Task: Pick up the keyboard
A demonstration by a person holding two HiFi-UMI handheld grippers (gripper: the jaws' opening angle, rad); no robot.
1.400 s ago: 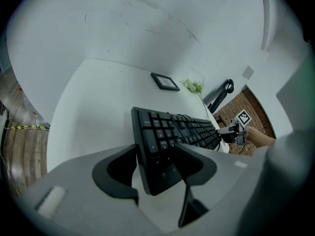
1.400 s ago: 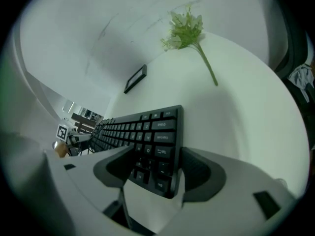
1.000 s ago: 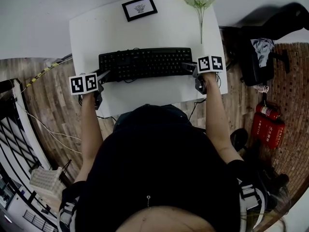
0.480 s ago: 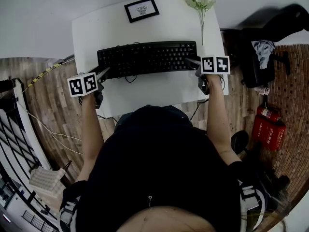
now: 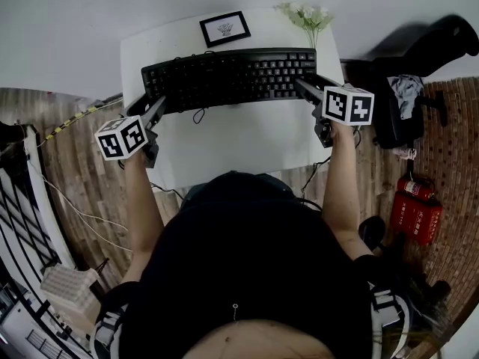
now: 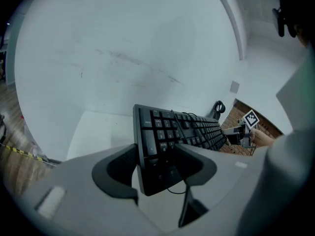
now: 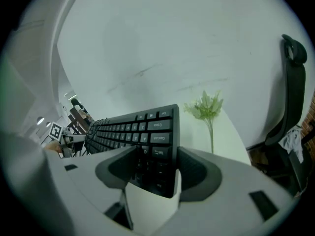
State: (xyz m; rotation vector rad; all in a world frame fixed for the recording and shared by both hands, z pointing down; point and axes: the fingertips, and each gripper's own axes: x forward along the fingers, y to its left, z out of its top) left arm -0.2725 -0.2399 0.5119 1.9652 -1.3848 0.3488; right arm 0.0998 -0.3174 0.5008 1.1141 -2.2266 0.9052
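Since a second ago the keyboard has risen clear of the worktop, carried between my left tool and right tool, each clenched on one end. Uneven lifting could tilt it until an end slips free, and the dangling cable might snag.

Read "Caps Lock", upside down, on a wide key of the keyboard in the right gripper view. Made out a "+" on a tall key at the keyboard's end in the left gripper view; found the other key legends too small or blurred. Saw only black-and-white square patterns, no letters, on the left marker cube and the right marker cube. Could not read any print in the framed picture or on the red fire extinguisher.
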